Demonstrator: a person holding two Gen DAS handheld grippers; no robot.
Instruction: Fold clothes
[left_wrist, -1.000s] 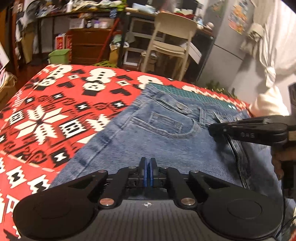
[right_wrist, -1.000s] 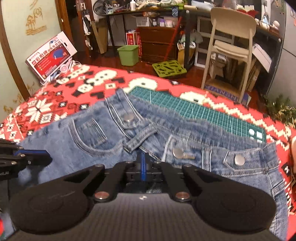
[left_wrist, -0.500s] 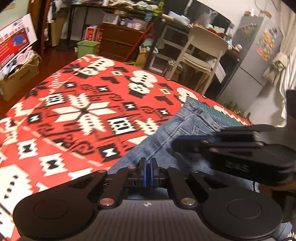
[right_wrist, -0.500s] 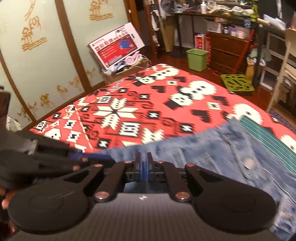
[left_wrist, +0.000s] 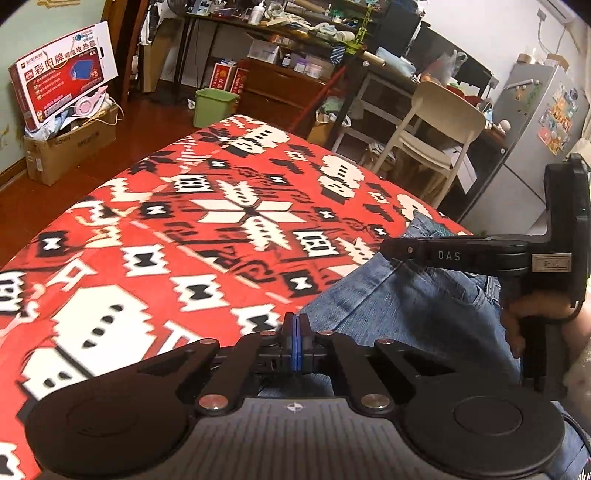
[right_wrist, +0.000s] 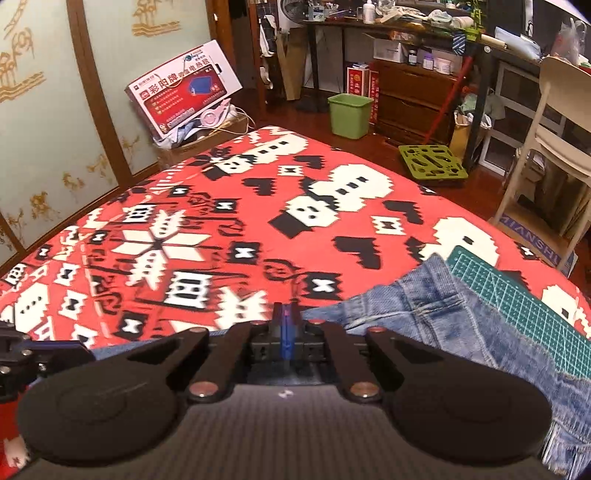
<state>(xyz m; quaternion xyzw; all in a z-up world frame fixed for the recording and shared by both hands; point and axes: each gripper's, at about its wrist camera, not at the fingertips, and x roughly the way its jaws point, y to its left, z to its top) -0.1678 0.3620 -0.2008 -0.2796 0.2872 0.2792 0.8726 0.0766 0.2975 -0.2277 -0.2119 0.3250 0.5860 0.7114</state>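
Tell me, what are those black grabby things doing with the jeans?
A person is folding blue jeans on a red patterned blanket, with a hand-held gripper in each hand. The left hand-held gripper and right hand-held gripper are both closed over the denim. Whether they pinch cloth is hidden.

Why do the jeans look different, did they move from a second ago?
Yes. The jeans have been pulled toward the camera and folded: they uncovered most of the green cutting mat, and the waistband buttons are now hidden.
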